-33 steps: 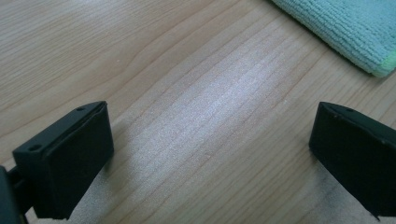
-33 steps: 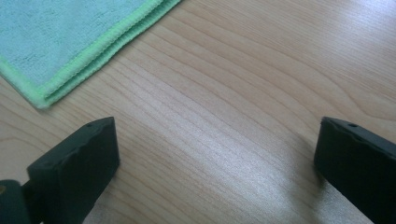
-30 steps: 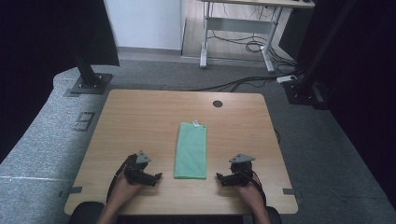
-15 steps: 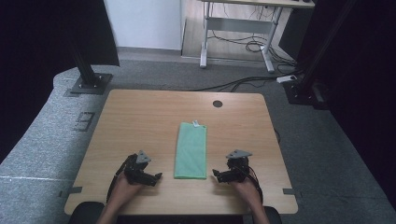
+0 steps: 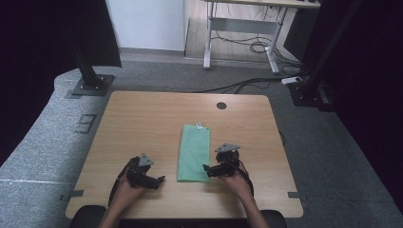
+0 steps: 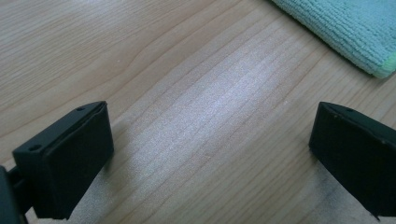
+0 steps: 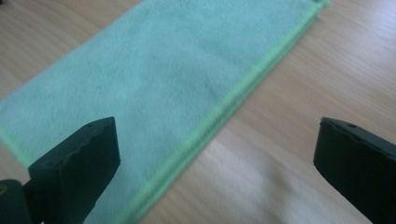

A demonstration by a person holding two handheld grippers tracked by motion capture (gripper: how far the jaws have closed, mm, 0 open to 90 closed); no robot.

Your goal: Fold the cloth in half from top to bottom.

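A wooden table (image 5: 142, 123) stands on grey carpet (image 5: 43, 142).

Both forearms enter the high view from the 6 o'clock edge, each hand wrapped around one gripper. The left gripper (image 5: 159, 179) sits low at about 7 o'clock, tips directed toward 3 o'clock, its jaws set wide apart in the left gripper view (image 6: 210, 154). The right gripper (image 5: 206, 169) sits at about 5 o'clock, tips directed toward 9 o'clock, its jaws likewise spread wide in the right gripper view (image 7: 215, 163).
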